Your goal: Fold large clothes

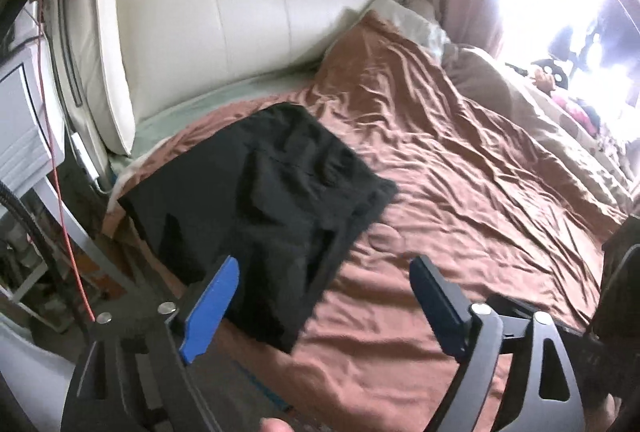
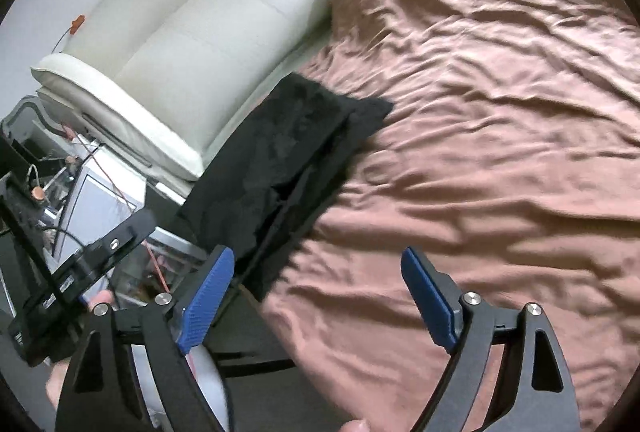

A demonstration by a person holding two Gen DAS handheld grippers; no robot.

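Black garment (image 1: 256, 200), folded on the bed (image 1: 460, 168) ahead of the empty, spread left gripper (image 1: 324, 296) and right gripper (image 2: 318, 288); folding is judged complete, with another garment to be fetched.

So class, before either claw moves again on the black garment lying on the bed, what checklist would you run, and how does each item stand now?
1. Left claw open and empty: ok, blue fingers spread, nothing between them.
2. Right claw open and empty: ok, same.
3. Black garment lying on the brown bedspread: ok, near the bed's corner by the white headboard.
4. Garment folded into a compact shape: ok, layered edges show, though the top is wrinkled.
5. Garment fully supported: cannot tell, its near-left edge sits close to the bed's edge.
6. Either claw touching cloth: cannot tell for the left, since its left finger overlaps the garment in view.
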